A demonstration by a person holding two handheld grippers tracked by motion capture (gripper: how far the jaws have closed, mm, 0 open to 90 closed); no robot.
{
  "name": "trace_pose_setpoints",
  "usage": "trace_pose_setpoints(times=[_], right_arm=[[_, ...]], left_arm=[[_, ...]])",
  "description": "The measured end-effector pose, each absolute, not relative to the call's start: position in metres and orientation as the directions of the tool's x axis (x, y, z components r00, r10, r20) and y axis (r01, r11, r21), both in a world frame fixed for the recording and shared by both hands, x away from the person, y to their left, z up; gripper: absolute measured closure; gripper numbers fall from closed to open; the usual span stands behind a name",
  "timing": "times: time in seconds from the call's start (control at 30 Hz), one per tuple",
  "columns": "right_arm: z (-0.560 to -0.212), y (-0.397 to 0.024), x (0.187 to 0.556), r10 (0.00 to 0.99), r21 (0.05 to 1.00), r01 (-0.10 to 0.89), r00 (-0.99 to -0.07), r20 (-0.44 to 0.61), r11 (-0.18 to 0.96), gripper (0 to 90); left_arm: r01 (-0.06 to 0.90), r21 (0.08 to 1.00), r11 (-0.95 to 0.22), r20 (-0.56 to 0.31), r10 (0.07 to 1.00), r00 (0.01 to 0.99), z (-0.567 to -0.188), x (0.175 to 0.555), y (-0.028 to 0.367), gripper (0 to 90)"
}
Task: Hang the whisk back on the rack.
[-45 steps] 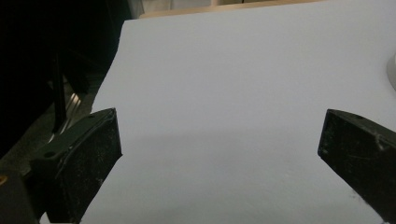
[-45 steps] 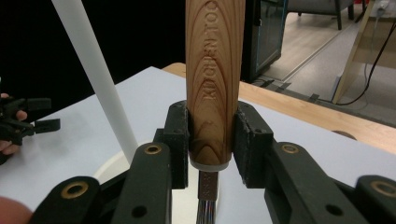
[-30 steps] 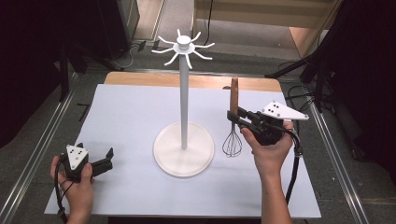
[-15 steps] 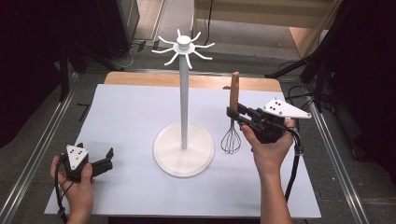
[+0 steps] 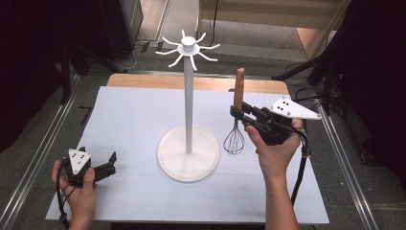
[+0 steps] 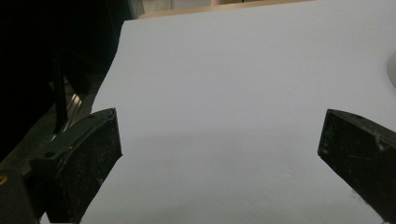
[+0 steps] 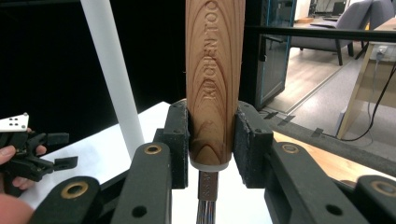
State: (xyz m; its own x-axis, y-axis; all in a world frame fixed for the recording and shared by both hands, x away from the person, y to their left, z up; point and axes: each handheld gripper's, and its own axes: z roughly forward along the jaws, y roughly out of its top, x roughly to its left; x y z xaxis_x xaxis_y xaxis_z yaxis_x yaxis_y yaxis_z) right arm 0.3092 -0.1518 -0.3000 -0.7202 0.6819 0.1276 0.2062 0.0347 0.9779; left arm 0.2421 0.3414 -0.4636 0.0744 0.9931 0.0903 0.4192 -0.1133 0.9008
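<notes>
A whisk (image 5: 237, 120) with a wooden handle (image 7: 214, 84) and dark wire head (image 5: 234, 141) hangs upright above the white mat, right of the stand. My right gripper (image 5: 238, 111) is shut on the handle's lower end; both pads (image 7: 178, 142) press its sides. A white utensil stand (image 5: 188, 96) with a round base (image 5: 189, 153) and hooked arms on top (image 5: 188, 48) rises mid-table; its pole (image 7: 112, 70) is left of the handle. My left gripper (image 5: 111, 163) rests at the mat's front left, open, with bare mat between its fingers (image 6: 88, 158).
The white mat (image 5: 134, 115) covers a wooden table (image 5: 143, 80) framed by metal rails (image 5: 43, 143). Dark equipment and cables lie beyond the far edge. A cable (image 5: 299, 172) trails from my right gripper. The other hand and its gripper (image 7: 28, 149) show at the right gripper view's left.
The whisk in my right gripper has risen slightly and stands a little more upright. My left gripper has stayed where it was.
</notes>
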Motion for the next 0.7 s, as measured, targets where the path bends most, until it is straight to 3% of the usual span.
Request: trace_pose_setpoints(times=[0.7], right_arm=[[-0.27, -0.141, 0.297, 0.658, 0.99, 0.137, -0.747, 0.09, 0.02, 71.0]], left_arm=[[0.415, 0.904, -0.105, 0.089, 0.994, 0.057, -0.463, 0.241, 0.342, 0.0]])
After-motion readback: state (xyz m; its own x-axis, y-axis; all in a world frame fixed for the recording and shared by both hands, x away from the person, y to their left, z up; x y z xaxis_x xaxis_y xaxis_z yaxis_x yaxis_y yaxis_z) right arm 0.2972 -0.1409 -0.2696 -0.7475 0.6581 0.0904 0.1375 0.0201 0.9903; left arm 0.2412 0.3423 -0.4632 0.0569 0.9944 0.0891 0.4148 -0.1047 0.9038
